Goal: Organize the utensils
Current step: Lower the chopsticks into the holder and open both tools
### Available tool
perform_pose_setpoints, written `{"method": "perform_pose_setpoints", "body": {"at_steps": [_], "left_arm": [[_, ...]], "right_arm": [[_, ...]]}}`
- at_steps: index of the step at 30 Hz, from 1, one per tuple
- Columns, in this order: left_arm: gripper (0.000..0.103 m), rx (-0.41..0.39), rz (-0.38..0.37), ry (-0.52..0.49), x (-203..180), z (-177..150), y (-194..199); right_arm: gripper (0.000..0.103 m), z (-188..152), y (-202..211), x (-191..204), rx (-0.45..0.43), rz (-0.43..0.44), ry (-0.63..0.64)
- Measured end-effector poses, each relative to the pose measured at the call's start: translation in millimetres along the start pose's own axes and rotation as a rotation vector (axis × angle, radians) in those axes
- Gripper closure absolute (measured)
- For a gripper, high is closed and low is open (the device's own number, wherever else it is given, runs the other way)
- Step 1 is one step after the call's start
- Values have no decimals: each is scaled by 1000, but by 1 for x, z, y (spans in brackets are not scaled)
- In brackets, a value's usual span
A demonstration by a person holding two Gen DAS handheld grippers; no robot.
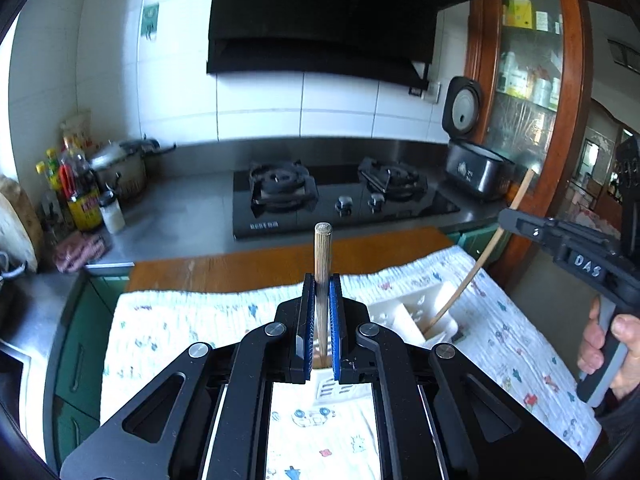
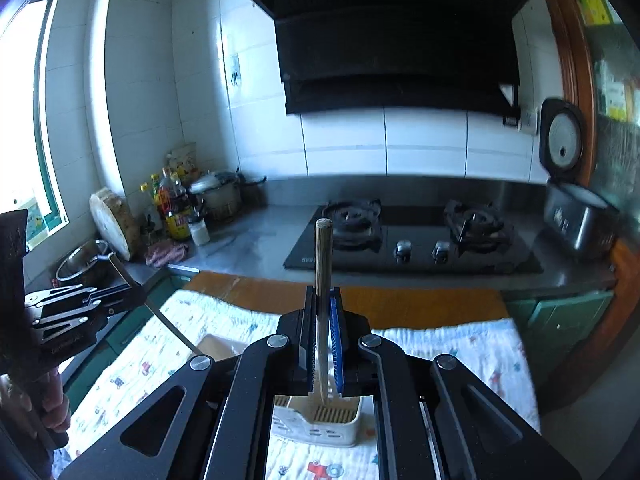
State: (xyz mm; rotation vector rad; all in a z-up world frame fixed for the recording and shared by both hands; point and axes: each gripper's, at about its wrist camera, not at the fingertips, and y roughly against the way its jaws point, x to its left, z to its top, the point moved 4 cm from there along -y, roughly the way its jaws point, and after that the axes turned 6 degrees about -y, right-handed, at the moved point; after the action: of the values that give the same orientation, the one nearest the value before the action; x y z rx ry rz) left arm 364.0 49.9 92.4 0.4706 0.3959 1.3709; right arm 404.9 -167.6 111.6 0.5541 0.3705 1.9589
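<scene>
My left gripper (image 1: 322,280) is shut on a bamboo chopstick (image 1: 322,264) that stands upright, its lower end in the white utensil holder (image 1: 404,312) on the patterned cloth. My right gripper (image 2: 322,292) is shut on another chopstick (image 2: 323,264), its tip down in a compartment of the same white holder (image 2: 316,420). In the left wrist view the right gripper (image 1: 516,220) shows at the right, its chopstick (image 1: 472,276) slanting down into the holder. In the right wrist view the left gripper (image 2: 120,292) shows at the left with its chopstick (image 2: 168,324).
The patterned cloth (image 1: 180,328) covers a wooden board (image 1: 240,268) in front of a black gas hob (image 1: 340,200). A rice cooker (image 1: 476,172) stands at the right. Bottles (image 1: 80,192) and a pot (image 1: 120,168) stand at the left. A wooden cabinet (image 1: 528,80) is at the right.
</scene>
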Motion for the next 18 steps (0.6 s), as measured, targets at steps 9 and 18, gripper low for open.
{"method": "perform_pose_setpoints", "body": {"at_steps": [9,18], "left_arm": [[97,56,-21,24,6,-27,-19],[85,56,-43,51,12,-33,-17]], "right_arm": [[96,-32,-26,-3,80,-7,1],[73,-37,-18,-7,66,-28,6]]}}
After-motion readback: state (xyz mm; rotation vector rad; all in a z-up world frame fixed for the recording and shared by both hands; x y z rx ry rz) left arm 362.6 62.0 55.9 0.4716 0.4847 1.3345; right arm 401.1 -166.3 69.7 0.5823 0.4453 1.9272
